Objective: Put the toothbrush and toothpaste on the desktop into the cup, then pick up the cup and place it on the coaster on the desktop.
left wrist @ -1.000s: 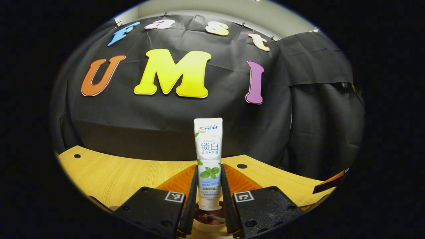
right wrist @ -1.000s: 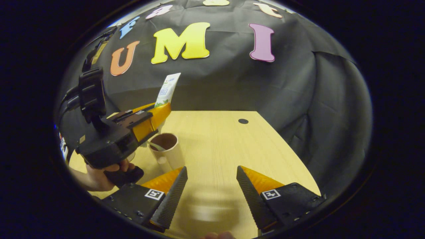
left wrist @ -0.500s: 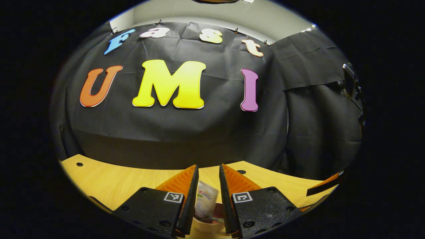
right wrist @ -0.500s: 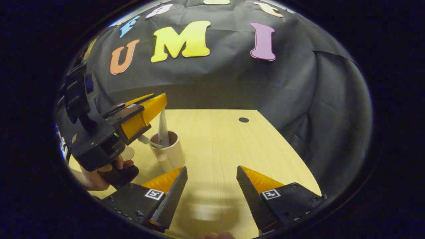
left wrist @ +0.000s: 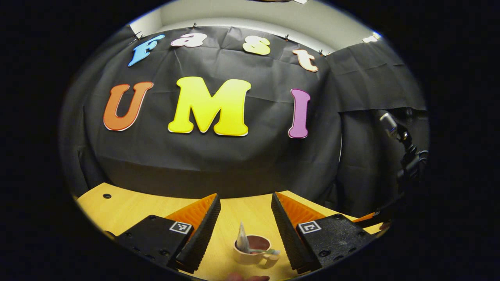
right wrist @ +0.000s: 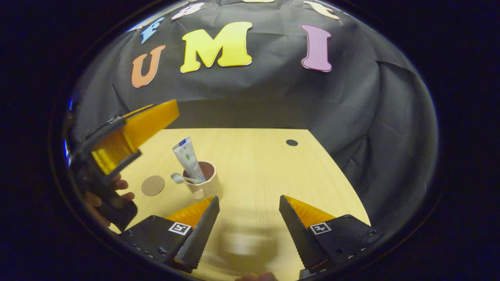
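We have the toothpaste tube (right wrist: 188, 158) standing tilted in the cup (right wrist: 207, 182), with the toothbrush (right wrist: 183, 179) lying across the rim, its head poking out over the side toward the round coaster (right wrist: 152, 185), which sits near the cup on the desktop (right wrist: 254, 164) but apart from it. Our left gripper (left wrist: 245, 212) hangs above the cup with its jaws spread and nothing between them; our right gripper (right wrist: 249, 212) is likewise spread wide and empty, low over the wood just beside the cup. We judge the lift to be the risky part: the tall tube makes the cup top-heavy, so a squeeze off-centre or a knock from a finger could tip it, and the loosely resting brush could slide out on the way. We count one cup, one tube, one toothbrush, one coaster and two grippers.
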Available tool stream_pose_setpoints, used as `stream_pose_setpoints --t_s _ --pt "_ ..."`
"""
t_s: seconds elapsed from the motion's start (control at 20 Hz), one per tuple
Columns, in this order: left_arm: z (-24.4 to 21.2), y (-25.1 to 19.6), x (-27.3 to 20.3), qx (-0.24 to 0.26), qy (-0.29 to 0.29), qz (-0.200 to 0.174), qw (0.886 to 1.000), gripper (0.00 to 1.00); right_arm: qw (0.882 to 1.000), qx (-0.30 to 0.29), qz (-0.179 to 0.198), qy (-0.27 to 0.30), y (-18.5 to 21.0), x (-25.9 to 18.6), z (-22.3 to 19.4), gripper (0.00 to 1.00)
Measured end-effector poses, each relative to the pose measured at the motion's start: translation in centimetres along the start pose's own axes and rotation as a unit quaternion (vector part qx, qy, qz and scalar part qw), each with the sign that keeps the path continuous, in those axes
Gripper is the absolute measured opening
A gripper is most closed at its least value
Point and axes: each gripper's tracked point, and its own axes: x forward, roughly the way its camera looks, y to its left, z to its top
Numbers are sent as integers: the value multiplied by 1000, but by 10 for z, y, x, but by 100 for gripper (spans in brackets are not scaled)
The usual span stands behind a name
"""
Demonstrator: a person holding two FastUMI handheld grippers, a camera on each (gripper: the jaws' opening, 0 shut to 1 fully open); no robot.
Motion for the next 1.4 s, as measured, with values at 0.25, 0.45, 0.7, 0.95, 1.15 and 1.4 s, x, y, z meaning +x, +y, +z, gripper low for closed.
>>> stream_pose_setpoints --t_s 0.25,0.45,0.7,0.95,1.15,1.4 --pt "34 50 -61 11 27 63 998 89 996 -4 28 82 28 -2 0 94" --pt "50 95 -90 29 34 111 993 89 988 -40 52 142 66 15 -8 94" --pt "55 132 -109 43 37 151 987 90 972 -58 63 221 90 57 -23 95" --pt "45 150 -118 28 58 181 981 89 961 -89 59 254 95 88 -29 95" --pt "42 162 -120 30 64 191 979 90 957 -94 56 269 94 96 -31 65" --pt "43 161 -118 33 67 188 979 89 957 -79 47 275 89 96 -33 24"
